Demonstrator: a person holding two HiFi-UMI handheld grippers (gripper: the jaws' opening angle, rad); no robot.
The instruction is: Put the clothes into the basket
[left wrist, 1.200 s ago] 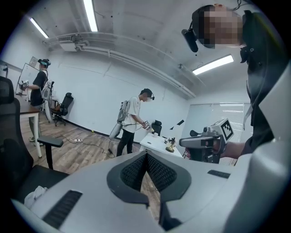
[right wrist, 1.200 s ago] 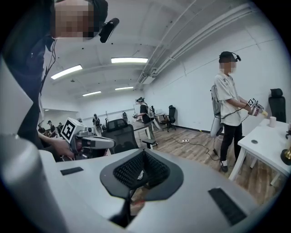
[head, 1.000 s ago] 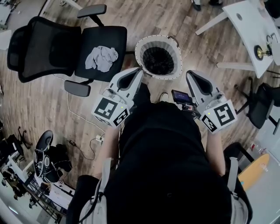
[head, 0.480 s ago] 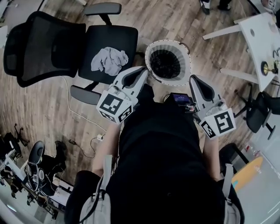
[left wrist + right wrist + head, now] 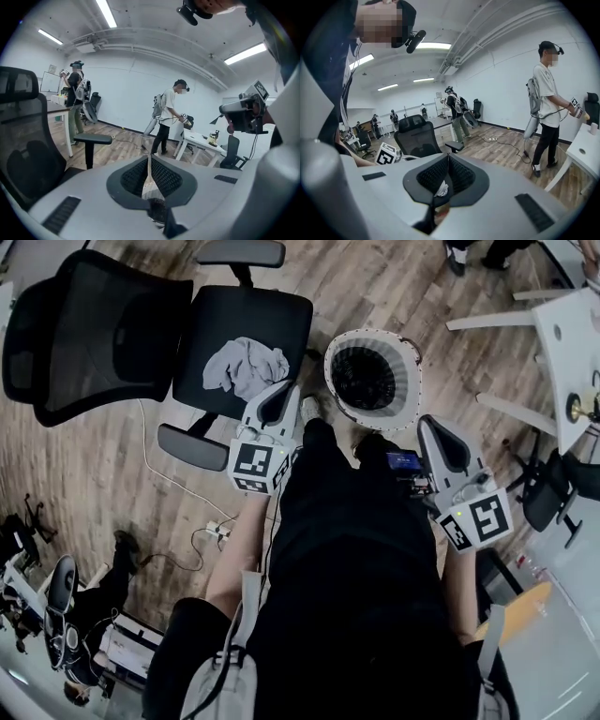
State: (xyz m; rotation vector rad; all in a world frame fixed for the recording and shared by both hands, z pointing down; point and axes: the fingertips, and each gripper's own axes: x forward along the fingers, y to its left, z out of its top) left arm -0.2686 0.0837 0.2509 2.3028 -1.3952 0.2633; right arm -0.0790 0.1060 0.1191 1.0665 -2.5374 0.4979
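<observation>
A crumpled grey cloth [image 5: 246, 367] lies on the black seat of an office chair [image 5: 211, 320] in the head view. To its right on the wooden floor stands the white basket [image 5: 411, 381], its inside dark. My left gripper [image 5: 284, 388] is shut with nothing in it, its tips at the seat's near edge, just right of the cloth and apart from it. My right gripper [image 5: 429, 420] is also shut and holds nothing, near the basket's lower right rim. In the left gripper view [image 5: 149, 157] and the right gripper view [image 5: 448, 156] the jaws meet at their tips.
White tables [image 5: 572, 334] stand at the right, with a second dark chair [image 5: 553, 488] below them. A cable and plug [image 5: 202, 521] lie on the floor left of my body. Other people [image 5: 168, 117] [image 5: 546, 101] stand at desks further off.
My left gripper has moved left and down from beside the basket to the chair seat's edge next to the cloth. The right gripper shifted slightly. Both stay shut.
</observation>
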